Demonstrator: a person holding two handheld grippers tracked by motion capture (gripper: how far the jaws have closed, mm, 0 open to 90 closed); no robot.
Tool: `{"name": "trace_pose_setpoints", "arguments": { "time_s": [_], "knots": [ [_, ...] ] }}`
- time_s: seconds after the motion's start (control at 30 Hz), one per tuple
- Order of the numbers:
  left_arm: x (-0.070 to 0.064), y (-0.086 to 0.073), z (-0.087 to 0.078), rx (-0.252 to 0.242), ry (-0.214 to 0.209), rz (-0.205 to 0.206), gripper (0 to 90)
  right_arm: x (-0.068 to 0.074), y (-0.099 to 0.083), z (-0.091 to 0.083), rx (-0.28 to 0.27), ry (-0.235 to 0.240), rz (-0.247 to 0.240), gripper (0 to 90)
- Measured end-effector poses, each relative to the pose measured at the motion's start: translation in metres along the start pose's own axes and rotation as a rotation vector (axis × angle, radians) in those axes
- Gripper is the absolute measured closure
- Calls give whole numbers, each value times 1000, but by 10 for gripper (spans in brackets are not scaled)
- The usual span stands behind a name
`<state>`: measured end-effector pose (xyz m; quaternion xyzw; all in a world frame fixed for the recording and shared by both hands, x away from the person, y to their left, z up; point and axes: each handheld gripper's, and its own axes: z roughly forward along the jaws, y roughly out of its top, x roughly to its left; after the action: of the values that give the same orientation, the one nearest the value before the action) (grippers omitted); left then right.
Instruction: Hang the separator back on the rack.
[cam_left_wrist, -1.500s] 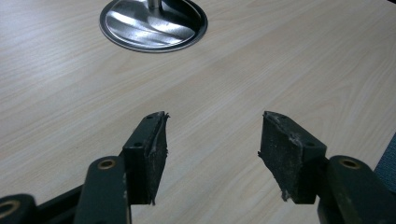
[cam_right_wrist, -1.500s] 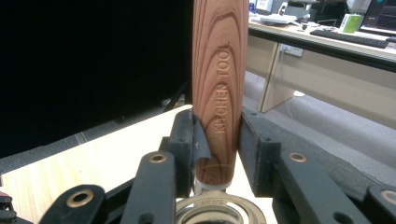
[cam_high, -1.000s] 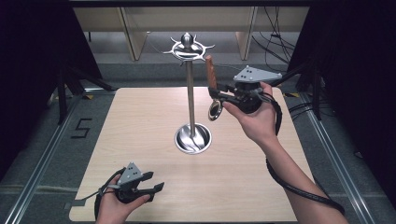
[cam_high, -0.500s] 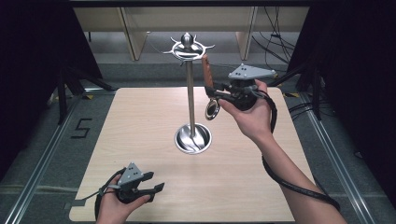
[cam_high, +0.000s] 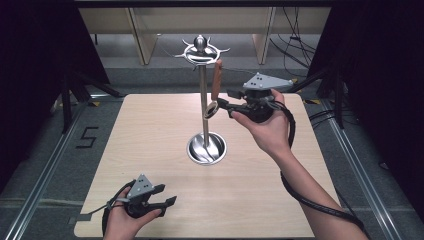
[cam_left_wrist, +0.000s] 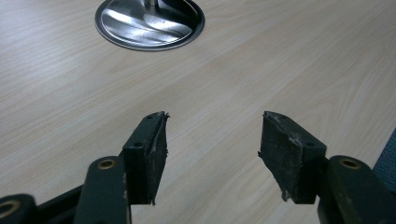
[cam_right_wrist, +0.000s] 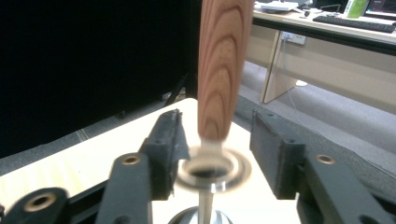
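The pale wood-grain table (cam_high: 150, 130) carried a polished steel stand (cam_high: 203, 110), a slim pole rising from a round dished base to a spiked ring. From that ring hung a utensil (cam_high: 215, 85) with a tapered, striped wooden handle and a metal ring end. The right gripper (cam_high: 223, 106) bracketed that ring, jaws parted, not clamping. The left gripper (cam_high: 169, 196), jaws wide and empty, showed frayed pads (cam_left_wrist: 156, 154).

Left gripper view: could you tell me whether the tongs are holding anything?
No, the left tongs stand open over the bare wooden table, with nothing between them.
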<state>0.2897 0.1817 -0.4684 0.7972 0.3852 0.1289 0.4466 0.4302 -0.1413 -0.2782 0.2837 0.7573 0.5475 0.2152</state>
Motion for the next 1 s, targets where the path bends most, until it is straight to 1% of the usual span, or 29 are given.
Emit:
{"name": "trace_pose_setpoints", "arguments": {
  "time_s": [0.07,0.1,0.13,0.17,0.2,0.23,0.27,0.3,0.33,0.37,0.4,0.43,0.47,0.5,0.53,0.57,0.6,0.63,0.67,0.7,0.73,0.77,0.8,0.83,0.87,0.9,0.93,0.97,1.0],
  "knots": [
    [-1,0,0,1,3,-1,405,0,-2,-3,6,-4,6,485],
    [0,1,-1,6,3,15,405,-2,-5,-9,21,5,-12,462],
    [2,1,-1,22,2,31,406,-2,-8,-13,25,-1,-20,454],
    [2,1,-1,22,2,31,406,-3,-12,-17,25,-8,-29,452],
    [2,1,-1,27,6,27,406,-3,-15,-21,27,7,-24,452],
    [2,1,-1,26,11,25,406,-4,-18,-26,36,-2,-38,453],
    [2,1,-1,26,11,25,405,-4,-18,-26,36,-2,-38,453],
    [2,0,-1,27,11,25,405,-5,-22,-30,34,-3,-36,456],
    [2,1,-1,26,9,27,406,-9,-29,-40,40,-6,-38,459],
    [2,1,-1,25,10,28,405,-9,-33,-45,40,-14,-28,460],
    [2,1,-1,25,10,28,406,-11,-37,-50,49,-14,-31,462],
    [2,1,-1,25,13,27,406,-12,-41,-54,45,-17,-33,464],
    [2,1,-1,25,16,23,405,-14,-44,-58,46,-22,-44,464],
    [2,1,-1,27,13,25,405,-14,-44,-58,46,-22,-44,464],
    [0,-1,1,14,17,-7,405,-17,-51,-67,52,-35,-40,462],
    [0,-1,1,14,17,-7,406,-17,-51,-67,52,-35,-40,462],
    [1,-1,1,19,16,-1,406,-18,-57,-73,52,-34,-28,459],
    [1,-1,1,21,20,1,405,-19,-60,-77,60,-37,-15,456],
    [0,-1,1,17,16,-6,406,-20,-62,-80,64,-45,-14,455],
    [0,-1,1,17,16,-6,406,-21,-65,-83,53,-60,-12,453],
    [1,0,1,17,18,10,405,-23,-67,-86,58,-61,-25,450],
    [1,0,1,16,19,8,406,-25,-69,-88,57,-62,-26,447],
    [1,0,1,16,21,8,405,-27,-71,-91,59,-59,-40,444],
    [1,-1,1,15,19,9,405,-28,-73,-94,68,-79,-27,441],
    [1,-1,0,18,20,11,406,-28,-76,-96,70,-76,-13,439],
    [0,-1,1,16,20,-5,405,-29,-79,-99,72,-87,-11,437],
    [1,-1,0,23,18,19,405,-31,-82,-100,70,-84,-10,436],
    [1,-1,0,28,18,21,405,-31,-85,-103,74,-94,5,435],
    [1,-1,1,24,28,20,405,-32,-89,-106,91,-90,12,434]
  ]
}}
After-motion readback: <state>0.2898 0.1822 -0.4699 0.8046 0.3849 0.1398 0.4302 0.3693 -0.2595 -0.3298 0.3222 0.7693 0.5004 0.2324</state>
